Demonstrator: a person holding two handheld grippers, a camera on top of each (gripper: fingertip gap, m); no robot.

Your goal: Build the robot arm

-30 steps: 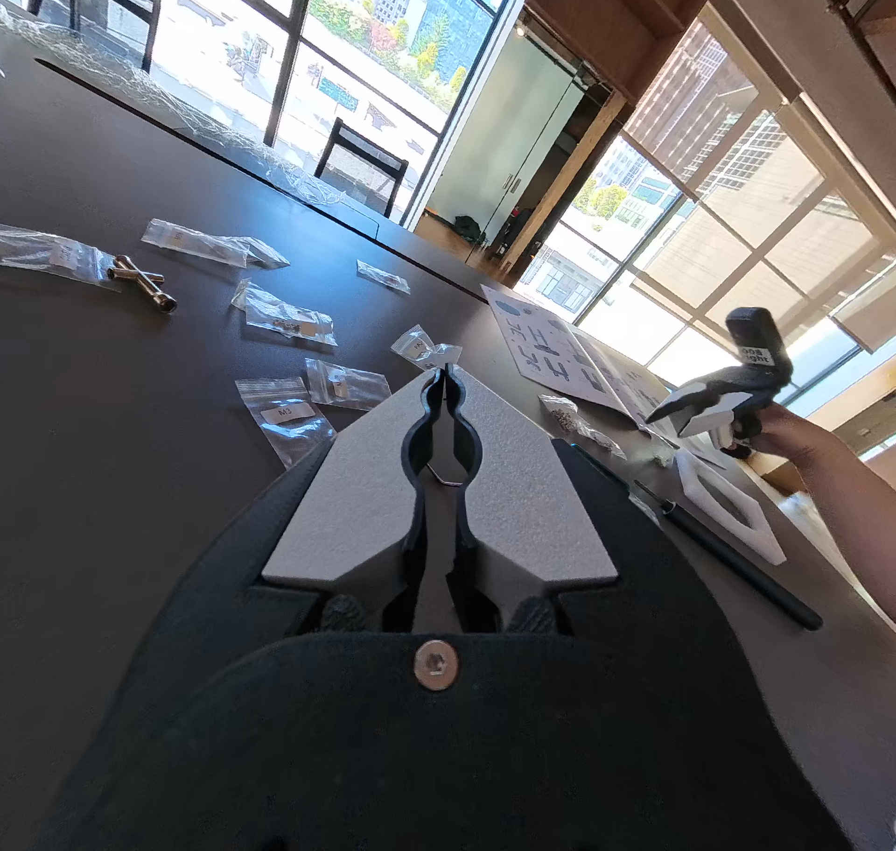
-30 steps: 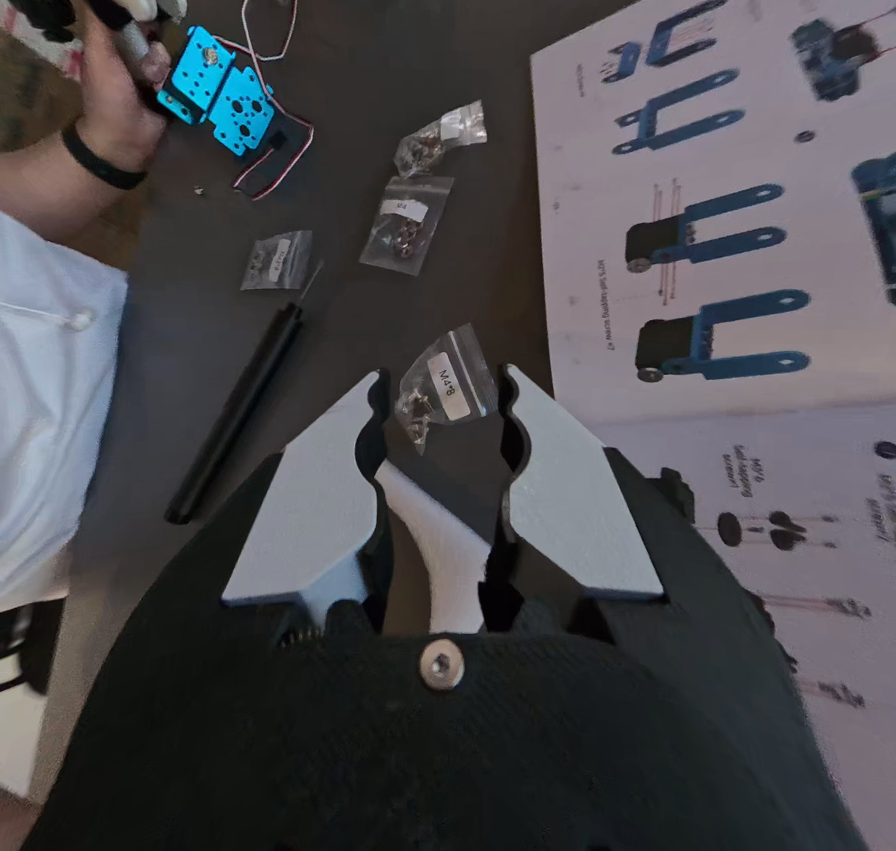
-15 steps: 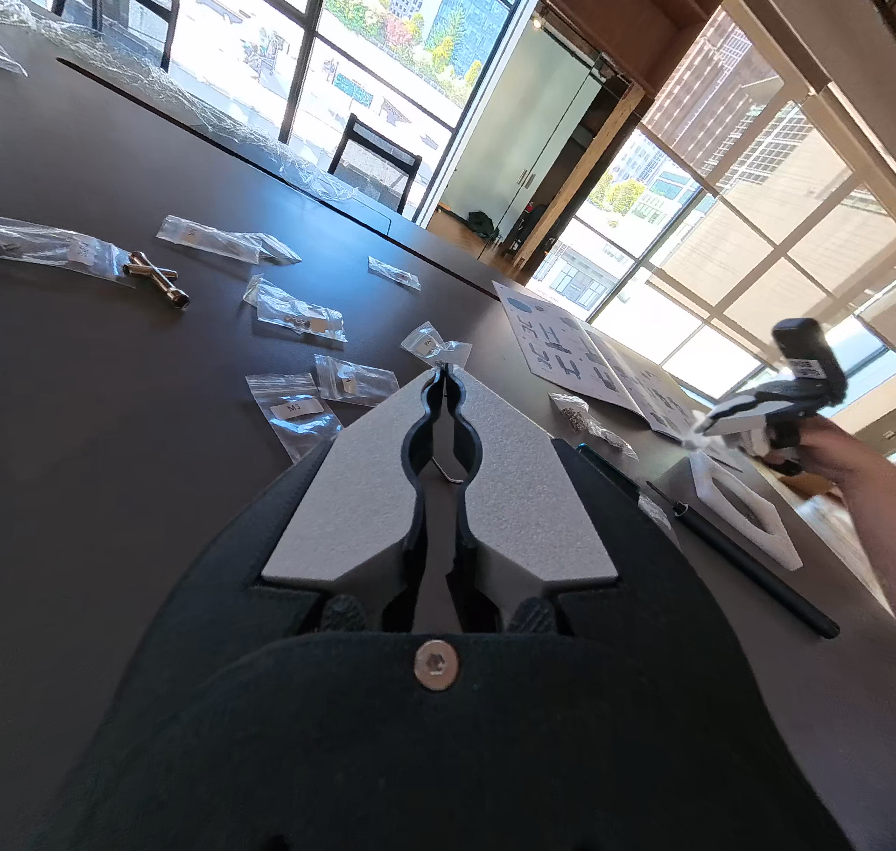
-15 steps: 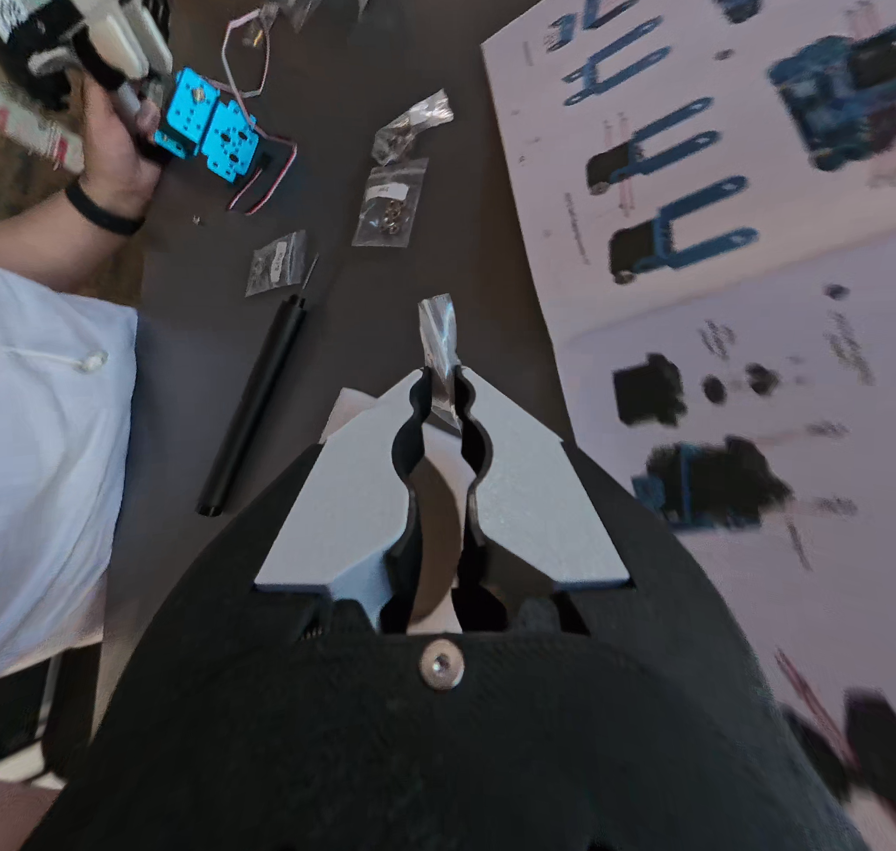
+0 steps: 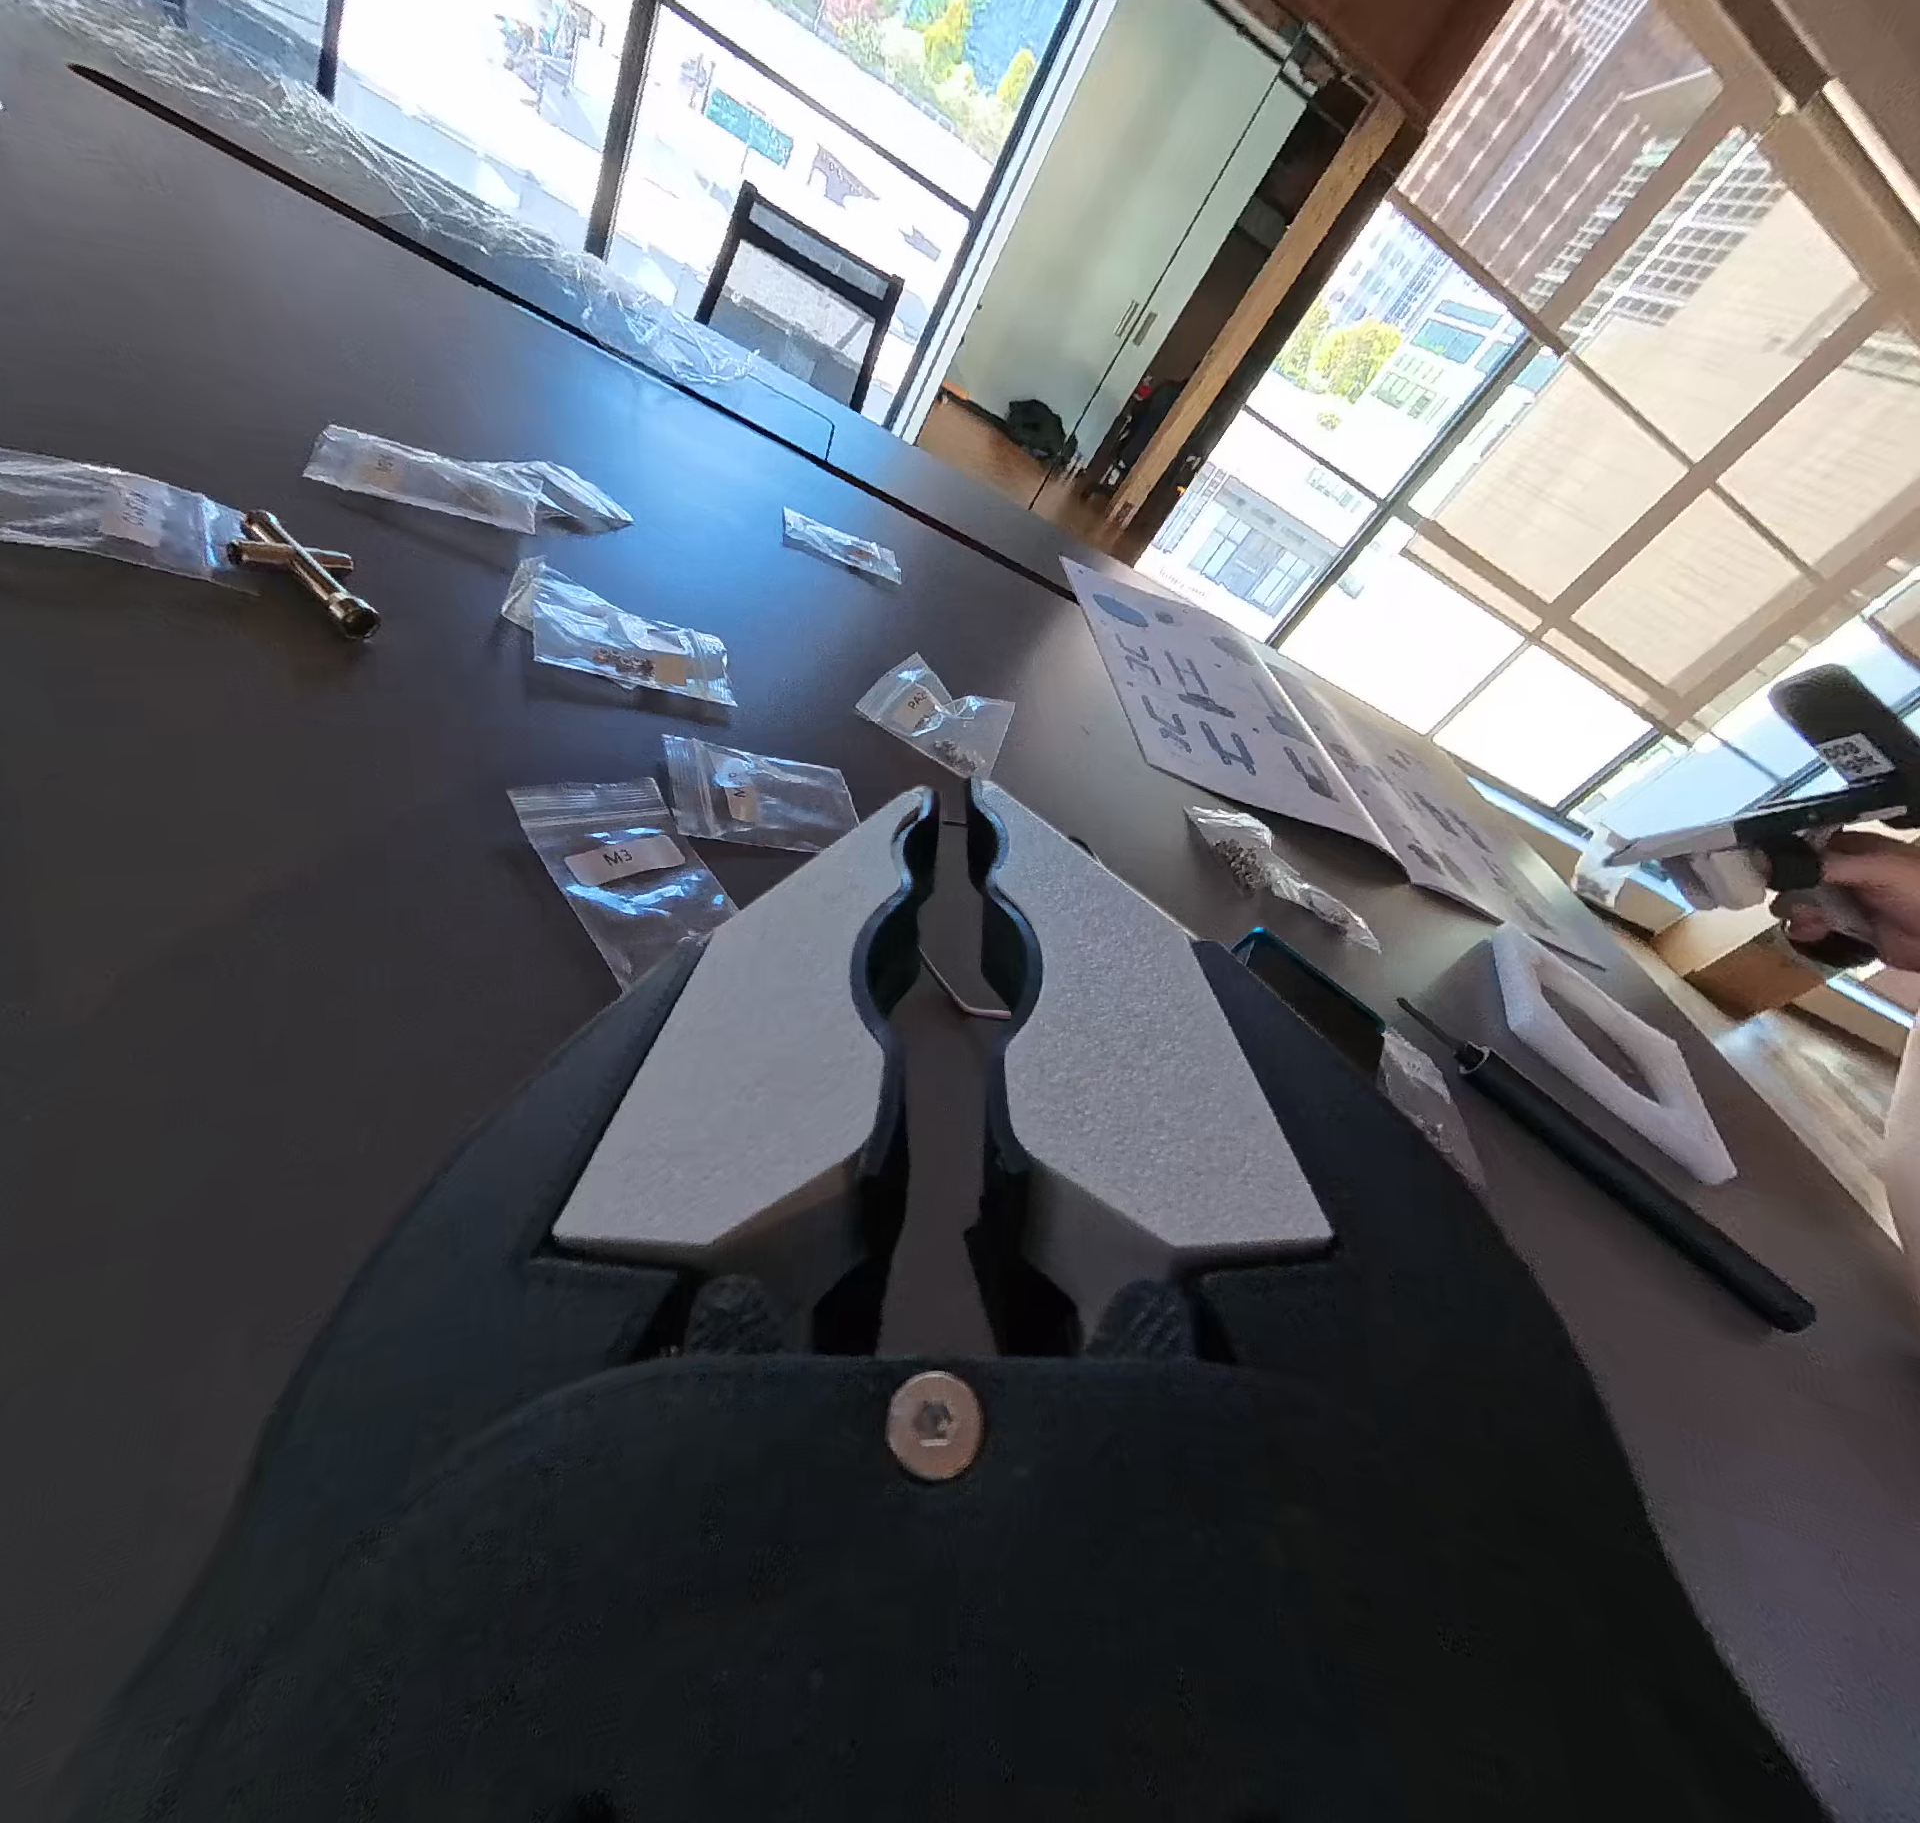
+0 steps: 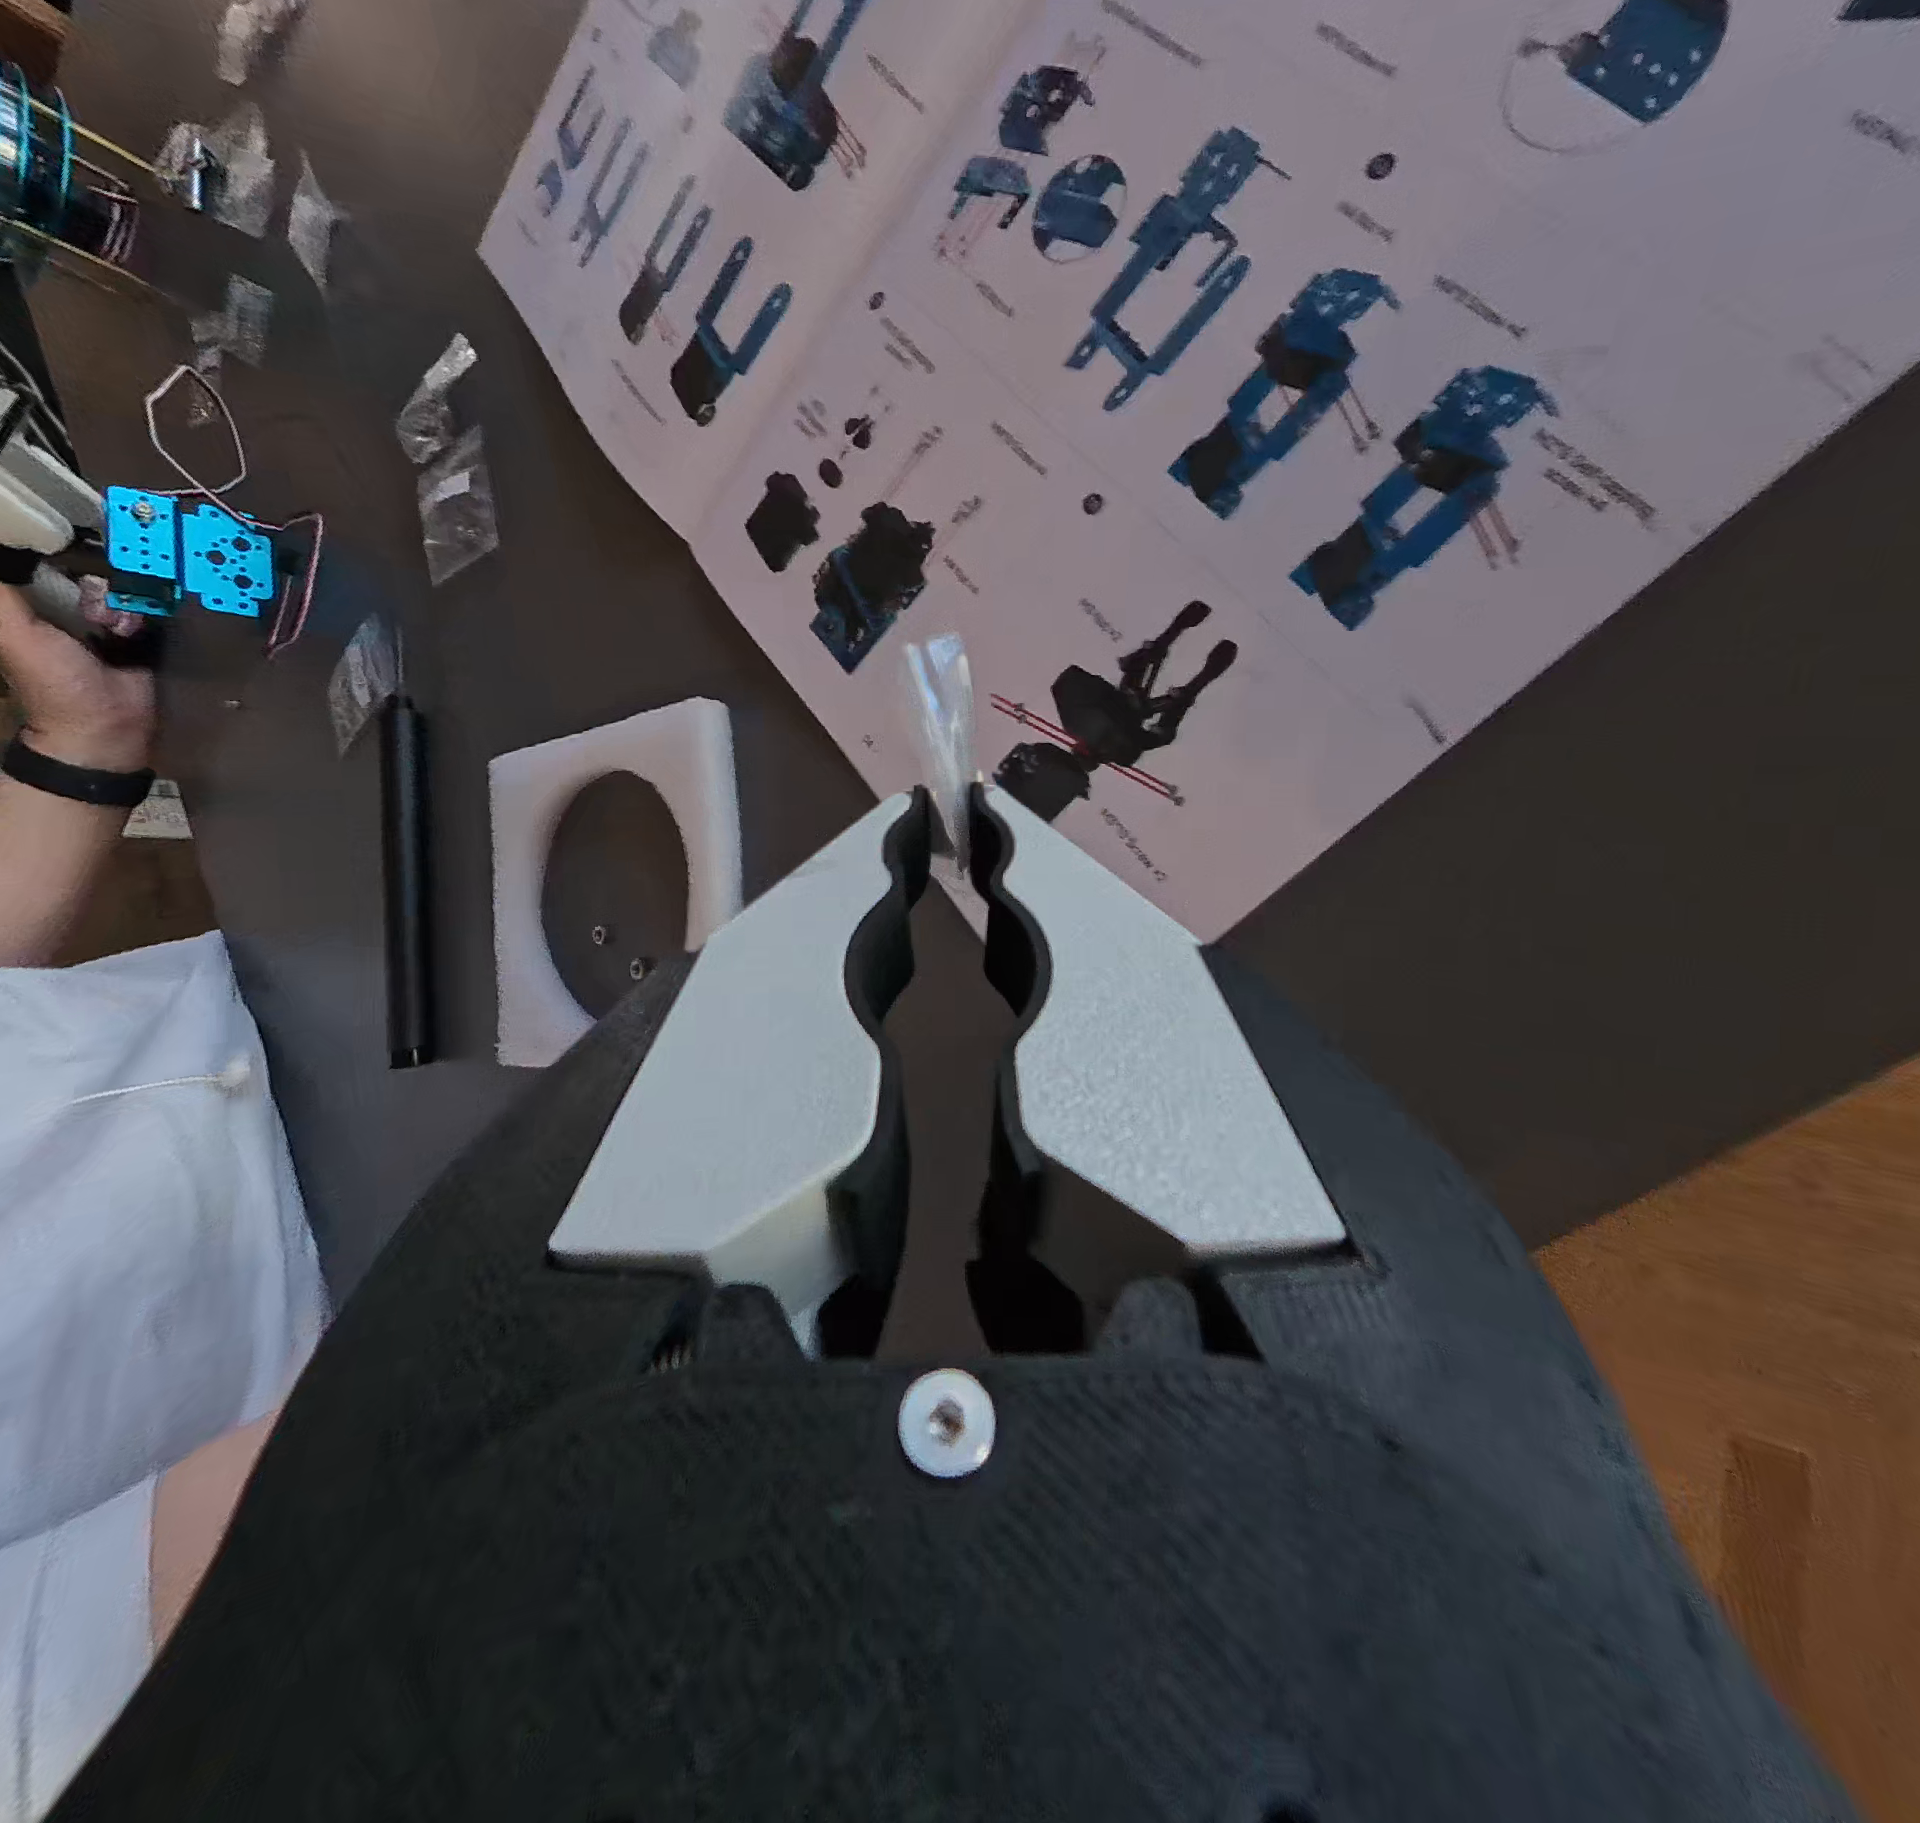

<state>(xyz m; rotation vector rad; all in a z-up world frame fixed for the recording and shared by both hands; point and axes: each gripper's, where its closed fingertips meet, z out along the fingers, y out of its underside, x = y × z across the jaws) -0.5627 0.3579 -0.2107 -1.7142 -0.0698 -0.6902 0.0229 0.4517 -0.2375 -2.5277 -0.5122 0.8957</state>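
My right gripper [image 6: 943, 802] is shut on a small clear plastic bag [image 6: 940, 724] and holds it in the air over the instruction sheet [image 6: 1143, 267]. It also shows far right in the left wrist view [image 5: 1621, 843], held by a hand. My left gripper [image 5: 951, 802] is shut, low over the dark table [image 5: 260, 942]. In the right wrist view its white fingers [image 6: 42, 516] clamp a blue bracket with a servo [image 6: 187, 552] and a looped wire [image 6: 197, 423]. In the left wrist view only a blue edge [image 5: 1309, 984] shows beside the fingers.
Several small parts bags [image 5: 623, 859] and a metal cross wrench [image 5: 307, 568] lie ahead of the left gripper. A white foam frame [image 6: 613, 880] and a black rod [image 6: 405, 880] lie beside the sheet. The table edge and wood floor [image 6: 1714, 1358] are at lower right. The left gripper's tips are roughly 60 centimetres from the right gripper's. The black rod [image 6: 405, 880] is about 30 centimetres from my right fingertips and 35 centimetres from my left.
The right gripper was open around the bag on the table, shut on it, then lifted it and swung over the sheet toward the table edge. The left gripper barely moved.
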